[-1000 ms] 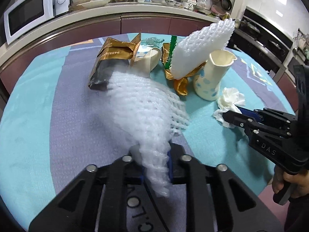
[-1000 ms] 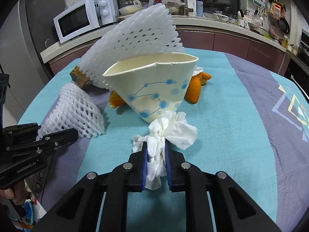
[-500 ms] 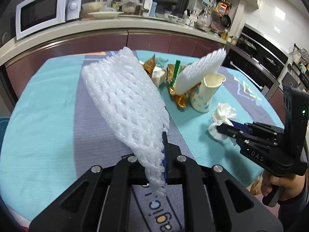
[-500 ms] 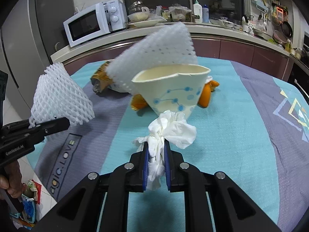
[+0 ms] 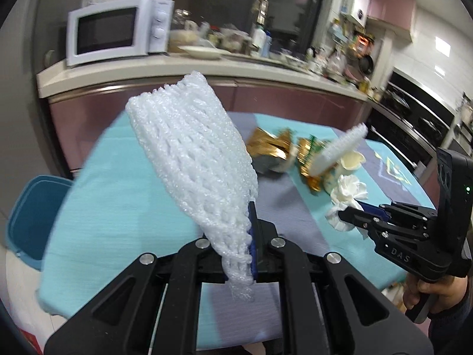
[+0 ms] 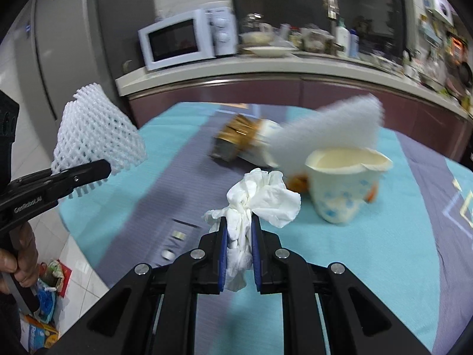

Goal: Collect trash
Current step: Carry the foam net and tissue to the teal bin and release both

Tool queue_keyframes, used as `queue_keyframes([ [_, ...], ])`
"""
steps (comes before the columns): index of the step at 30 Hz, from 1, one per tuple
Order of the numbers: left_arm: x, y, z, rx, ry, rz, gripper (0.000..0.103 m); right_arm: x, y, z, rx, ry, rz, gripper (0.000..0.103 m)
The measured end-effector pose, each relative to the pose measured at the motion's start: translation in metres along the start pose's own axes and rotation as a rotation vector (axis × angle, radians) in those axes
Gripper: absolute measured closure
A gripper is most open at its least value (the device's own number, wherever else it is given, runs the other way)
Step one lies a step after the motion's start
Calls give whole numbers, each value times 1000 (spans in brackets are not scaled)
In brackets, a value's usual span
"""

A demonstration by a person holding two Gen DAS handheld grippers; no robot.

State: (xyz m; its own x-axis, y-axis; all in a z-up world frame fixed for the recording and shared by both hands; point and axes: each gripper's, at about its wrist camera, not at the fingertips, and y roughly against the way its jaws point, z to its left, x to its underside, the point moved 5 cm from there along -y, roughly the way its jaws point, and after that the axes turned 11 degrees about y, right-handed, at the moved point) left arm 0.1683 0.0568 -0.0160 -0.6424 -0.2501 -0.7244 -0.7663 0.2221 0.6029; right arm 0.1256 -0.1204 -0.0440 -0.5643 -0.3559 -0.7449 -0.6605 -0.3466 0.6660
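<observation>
The left hand-held gripper [image 5: 251,236] is squeezed shut on the bottom end of a white foam net sleeve [image 5: 195,159]. The sleeve sticks up and away from the black fingers, high above the counter [image 5: 118,192], which has a teal and grey cloth on it. From the right wrist view the same sleeve [image 6: 97,136] shows at the far left, held up in the air past the near left edge of the counter.

The right hand-held gripper [image 6: 239,236] is closed tight on a crumpled white paper tissue [image 6: 260,198]. The tissue puffs out just past the blue pads, and a bit of it hangs down between them. In the left wrist view this gripper [image 5: 351,216] is off to the right, with the tissue [image 5: 348,192] at its tip.

More trash is farther back on the counter. A cream paper cup with blue dots [image 6: 346,183] stands just behind the tissue and to the right. A second white foam net [image 6: 331,127], blurred, leans over the cup. A gold and dark snack wrapper [image 6: 236,139] lies to the left of it.

A blue bin [image 5: 32,216] sits low at the left, beside the counter. A white microwave [image 5: 118,29] stands on the kitchen worktop at the back.
</observation>
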Motion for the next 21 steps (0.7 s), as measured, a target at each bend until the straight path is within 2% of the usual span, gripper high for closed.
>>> queue_keyframes([
  [6,-20,43,63,-90,63,-82,93,-38,-12,50,-106,85,-33,90],
  [14,-46,96,181,-272,166,-164,93,-100,-51,127,-274,204,-60,90],
  [18,-53,106,245,-352,224,-157,93,-135,-81,167,-370,244,-51,90],
  [21,-52,97,286,-406,260,-124,93,-158,-105,201,-433,262,-28,90],
])
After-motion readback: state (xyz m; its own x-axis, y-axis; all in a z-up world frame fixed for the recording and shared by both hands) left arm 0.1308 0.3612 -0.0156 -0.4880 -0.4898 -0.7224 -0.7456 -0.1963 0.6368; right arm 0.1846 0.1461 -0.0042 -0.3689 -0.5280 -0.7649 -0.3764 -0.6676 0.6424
